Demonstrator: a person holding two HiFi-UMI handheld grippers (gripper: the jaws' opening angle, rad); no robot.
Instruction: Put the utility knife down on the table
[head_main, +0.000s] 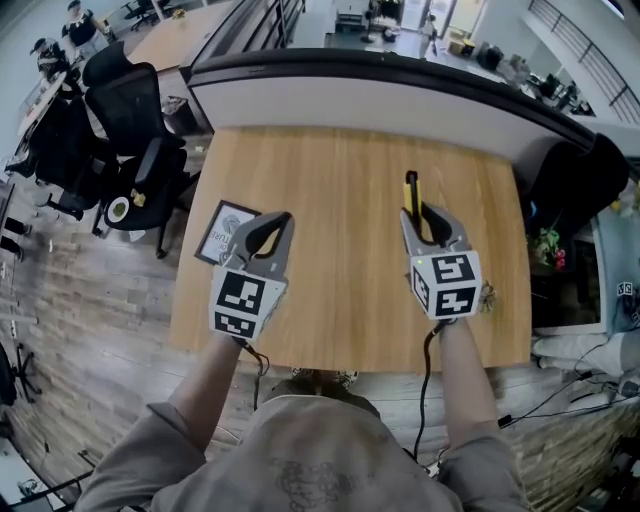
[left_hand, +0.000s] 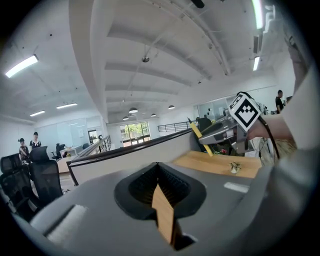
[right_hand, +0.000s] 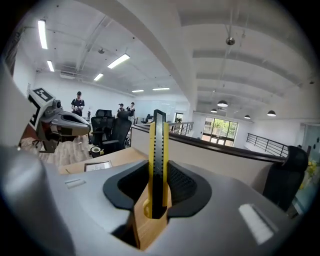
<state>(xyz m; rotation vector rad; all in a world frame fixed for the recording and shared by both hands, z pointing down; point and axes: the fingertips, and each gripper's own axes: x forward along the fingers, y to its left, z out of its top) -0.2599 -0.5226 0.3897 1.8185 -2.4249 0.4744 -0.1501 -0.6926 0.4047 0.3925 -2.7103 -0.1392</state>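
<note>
The right gripper (head_main: 428, 222) clamps a slim yellow-and-black utility knife (head_main: 411, 193) near its tail end. The knife juts forward and appears to be raised above the light wooden table (head_main: 340, 170). The left gripper (head_main: 278, 222) has its jaws together on nothing. Best to tilt the knife flat, lower it onto bare wood, then release gently.

I hold both grippers over the table (head_main: 345, 320), well apart: the left gripper (head_main: 264, 232) over its left side, the right gripper (head_main: 426, 222) over its right. The utility knife (head_main: 411, 192) sits between the right gripper's jaws, pointing toward the far edge. A card (head_main: 222, 232) lies at the table's left edge, just left of the left gripper. A partition (head_main: 380, 100) runs behind the far edge, and an office chair (head_main: 140, 130) stands far left.
</note>
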